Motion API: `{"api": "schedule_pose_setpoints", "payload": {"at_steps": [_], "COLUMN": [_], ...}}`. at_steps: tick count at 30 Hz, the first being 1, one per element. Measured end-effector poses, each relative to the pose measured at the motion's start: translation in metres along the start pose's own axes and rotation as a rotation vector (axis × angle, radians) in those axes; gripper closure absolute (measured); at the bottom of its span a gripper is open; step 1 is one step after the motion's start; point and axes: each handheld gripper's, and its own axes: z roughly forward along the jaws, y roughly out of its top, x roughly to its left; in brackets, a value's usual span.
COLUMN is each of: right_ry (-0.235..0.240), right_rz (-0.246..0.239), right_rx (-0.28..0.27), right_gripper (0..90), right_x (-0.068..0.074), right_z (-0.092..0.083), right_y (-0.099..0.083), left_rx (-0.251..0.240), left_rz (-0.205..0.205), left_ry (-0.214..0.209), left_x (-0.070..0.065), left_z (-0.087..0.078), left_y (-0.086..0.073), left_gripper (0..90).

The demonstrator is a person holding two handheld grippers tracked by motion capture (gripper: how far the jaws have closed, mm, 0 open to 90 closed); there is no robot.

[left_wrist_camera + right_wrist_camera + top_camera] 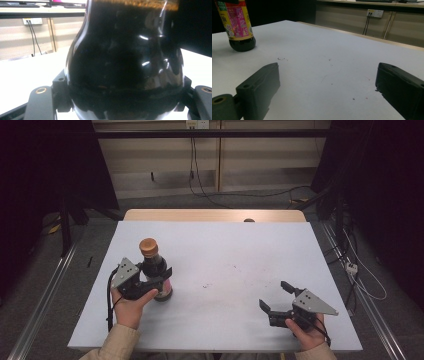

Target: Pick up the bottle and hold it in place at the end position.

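your left gripper (159, 279) is clamped on the belly of the dark bottle (155, 270), a jaw pressed on each side of the glass as the left gripper view shows; the bottle (125, 62) stands on the white table (225, 250), and it is the landmark here. your right gripper (277, 297) rests well to the right of the bottle with its jaws wide apart and nothing between them. the step in hand looks like securing the bottle, probably so the other hand can work on the brown cap (148, 246) above your grip. keep the squeeze steady and level, since the glass is round and glossy and could slip or twist; keep the base planted if you bring the right gripper over, and come at the cap from above rather than knocking the neck sideways. from the right gripper view the bottle (238, 27) is cut off above its pink and yellow label (235, 20), whose print is too small to read. whether the base sits flat or a little lifted i cannot tell, and the cap's seal is not clear.
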Motion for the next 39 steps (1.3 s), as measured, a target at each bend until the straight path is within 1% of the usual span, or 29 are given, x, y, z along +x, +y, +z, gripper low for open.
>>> {"api": "schedule_pose_setpoints", "payload": {"at_steps": [1, 4, 5, 6, 7, 11, 15, 18, 23, 29, 33, 35, 37, 39], "right_ry": [0.0, 0.002, 0.002, 0.003, 0.002, 0.0, -0.004, -0.005, -0.004, -0.003, -0.005, -0.006, -0.005, -0.006], "right_rz": [0.0, 0.0, -0.001, -0.002, -0.003, -0.002, 0.001, 0.002, -0.001, -0.002, -0.002, -0.003, -0.002, -0.001], "right_rx": [0.0, 0.001, 0.002, 0.003, 0.002, 0.0, -0.003, -0.003, -0.002, -0.004, -0.004, -0.004, -0.004, -0.004], "right_gripper": [4.7, 4.7, 4.7, 4.7, 4.7, 4.7, 4.3, 4.3, 4.3, 4.3, 4.3, 4.3, 4.3, 4.3], "right_x": [0.0, 0.0, 0.0, 0.0, 0.0, 0.0, -0.001, -0.001, -0.001, -0.001, -0.001, -0.001, -0.001, -0.001], "right_z": [0.0, 0.0, 0.0, 0.0, 0.0, 0.0, -0.001, -0.001, -0.001, -0.001, -0.002, -0.002, -0.002, -0.002], "right_y": [0.0, 0.0, 0.0, 0.0, 0.0, 0.0, 0.0, 0.0, 0.0, 0.0, 0.0, 0.0, 0.0, 0.0], "left_rx": [-0.001, -0.006, -0.009, -0.008, -0.006, -0.001, 0.005, 0.007, 0.001, 0.013, 0.016, 0.013, 0.011, 0.008], "left_rz": [-0.006, -0.018, -0.015, -0.003, -0.007, 0.007, 0.01, 0.021, 0.022, 0.026, 0.025, 0.021, 0.034, 0.028], "left_ry": [-0.013, -0.025, -0.042, -0.051, -0.054, -0.07, -0.088, -0.092, -0.105, -0.122, -0.131, -0.133, -0.136, -0.142], "left_x": [0.0, -0.001, -0.002, -0.002, -0.003, -0.005, -0.005, -0.005, -0.005, -0.007, -0.007, -0.007, -0.007, -0.007], "left_z": [0.001, 0.002, 0.003, 0.005, 0.006, 0.011, 0.015, 0.019, 0.023, 0.033, 0.039, 0.04, 0.044, 0.047], "left_y": [0.002, 0.004, 0.006, 0.008, 0.009, 0.012, 0.014, 0.017, 0.02, 0.022, 0.024, 0.024, 0.027, 0.028], "left_gripper": [26.8, 26.8, 26.8, 26.8, 26.8, 26.8, 26.8, 26.8, 26.8, 26.8, 26.8, 26.7, 26.7, 26.7]}}
